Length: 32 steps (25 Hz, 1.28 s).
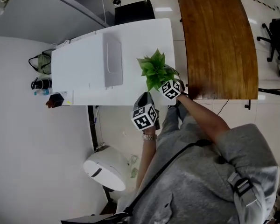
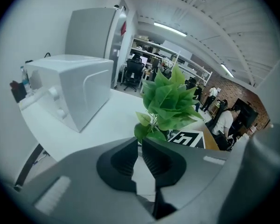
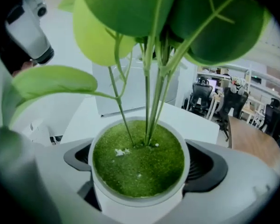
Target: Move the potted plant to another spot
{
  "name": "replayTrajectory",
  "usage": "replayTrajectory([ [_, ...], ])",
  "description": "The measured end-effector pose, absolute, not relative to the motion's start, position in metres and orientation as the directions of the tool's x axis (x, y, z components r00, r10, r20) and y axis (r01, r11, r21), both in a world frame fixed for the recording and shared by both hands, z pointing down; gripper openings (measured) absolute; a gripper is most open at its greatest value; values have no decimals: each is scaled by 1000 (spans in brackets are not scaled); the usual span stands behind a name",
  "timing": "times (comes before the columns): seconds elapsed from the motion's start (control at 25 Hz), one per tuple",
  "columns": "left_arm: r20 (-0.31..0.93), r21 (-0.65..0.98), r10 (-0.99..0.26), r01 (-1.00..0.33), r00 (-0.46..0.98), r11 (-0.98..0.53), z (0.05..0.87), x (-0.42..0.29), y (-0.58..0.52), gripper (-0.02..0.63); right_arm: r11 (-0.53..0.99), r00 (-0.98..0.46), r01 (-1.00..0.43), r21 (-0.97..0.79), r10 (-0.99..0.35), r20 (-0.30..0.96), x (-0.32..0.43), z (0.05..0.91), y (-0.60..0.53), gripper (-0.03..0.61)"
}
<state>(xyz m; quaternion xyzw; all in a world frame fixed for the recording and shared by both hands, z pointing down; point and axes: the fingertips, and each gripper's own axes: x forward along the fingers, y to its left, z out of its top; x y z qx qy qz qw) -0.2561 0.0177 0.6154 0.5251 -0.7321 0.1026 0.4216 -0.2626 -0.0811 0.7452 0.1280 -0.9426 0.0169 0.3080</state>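
Observation:
The potted plant (image 1: 155, 70) has broad green leaves and a white pot (image 3: 139, 190) topped with green moss. It is at the near right corner of the white table (image 1: 144, 36). My right gripper (image 1: 171, 88) is shut on the pot, one dark pad on each side of it (image 3: 139, 167). Whether the pot rests on the table or hangs just above it cannot be told. My left gripper (image 1: 144, 115) hovers off the table's near edge, left of the plant. Its jaws (image 2: 140, 146) are shut with nothing between them. The plant's leaves (image 2: 170, 97) stand just beyond them.
A white box-shaped appliance (image 1: 111, 59) stands mid-table. Small bottles and a bag (image 1: 41, 78) sit off the table's left end. A wooden table (image 1: 219, 41) adjoins on the right, a black chair (image 1: 133, 10) at the far end. A white round bin (image 1: 105, 168) stands on the floor.

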Motion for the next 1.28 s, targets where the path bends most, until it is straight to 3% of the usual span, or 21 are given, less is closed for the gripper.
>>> replayTrajectory([
  [0.32, 721, 300, -688, -860, -78, 412, 616, -250, 15, 43, 971, -769, -233, 48, -214, 602, -254, 745, -76, 581],
  [0.64, 724, 318, -688, -867, -40, 385, 617, -230, -5, 37, 941, -752, -338, -35, -247, 611, -197, 738, -83, 580],
  [0.68, 729, 334, -684, -854, -35, 399, 622, -227, -4, 37, 926, -748, -372, -61, -260, 611, -184, 737, -85, 558],
  [0.72, 730, 350, -682, -842, -29, 410, 626, -224, -4, 35, 908, -745, -411, -82, -282, 605, -171, 734, -88, 487],
  [0.88, 727, 336, -685, -853, -35, 400, 630, -210, -7, 24, 827, -719, -553, -103, -412, 560, -128, 712, -100, 136],
  [1.08, 708, 343, -703, -901, 63, 265, 623, -163, -14, 20, 743, -666, -661, -109, -513, 542, -90, 682, -99, 15],
  [1.28, 642, 340, -747, -938, 173, 75, 598, -127, 2, 20, 644, -599, -751, -145, -573, 559, -63, 654, -58, 0],
])
